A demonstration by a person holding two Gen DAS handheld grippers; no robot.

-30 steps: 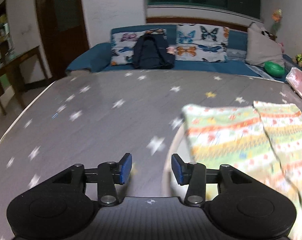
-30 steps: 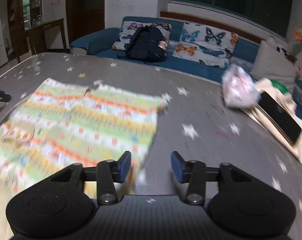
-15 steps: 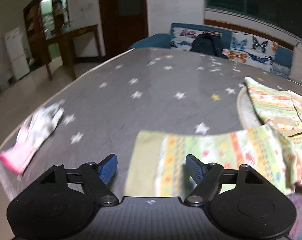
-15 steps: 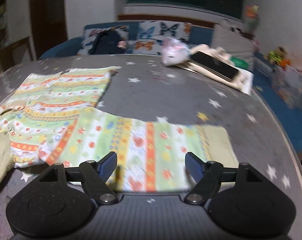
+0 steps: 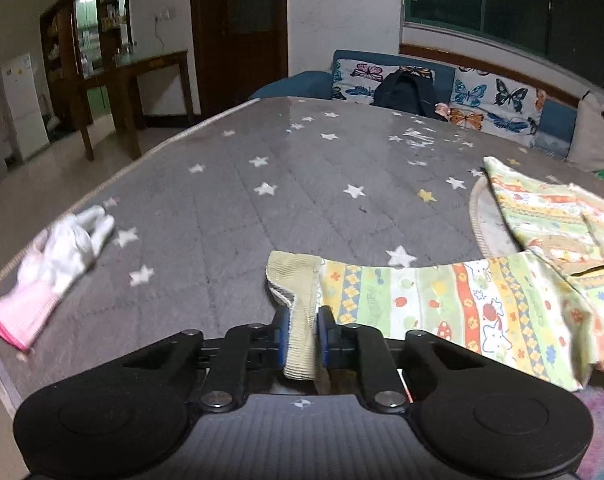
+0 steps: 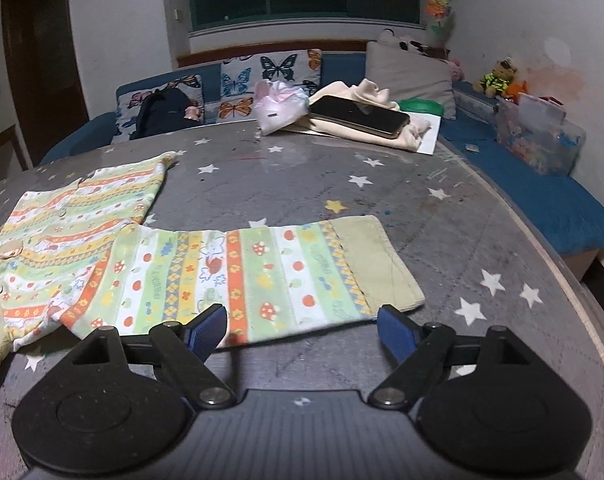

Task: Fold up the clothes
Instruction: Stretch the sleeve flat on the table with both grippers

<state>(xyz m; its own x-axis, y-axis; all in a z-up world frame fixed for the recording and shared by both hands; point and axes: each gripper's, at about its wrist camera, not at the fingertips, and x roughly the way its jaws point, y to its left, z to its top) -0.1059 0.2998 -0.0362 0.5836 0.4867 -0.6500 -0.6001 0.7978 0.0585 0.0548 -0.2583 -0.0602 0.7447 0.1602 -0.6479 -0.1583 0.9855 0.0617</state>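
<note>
The patterned shirt [image 6: 238, 276] lies flat on the star-printed bench [image 6: 441, 240], its sleeves stretched crosswise, long axis running left to right. The left hand-held gripper [image 5: 300, 330], jaws just closed, pinches the left sleeve's ribbed cuff [image 5: 298, 304]. The right hand-held gripper [image 6: 302, 326], jaws just widened, stands open at the right sleeve's near edge; the shirt's body is cut off at the frame edge.

Black tongs [image 5: 300, 332], blue pads [image 6: 207, 326]
</note>
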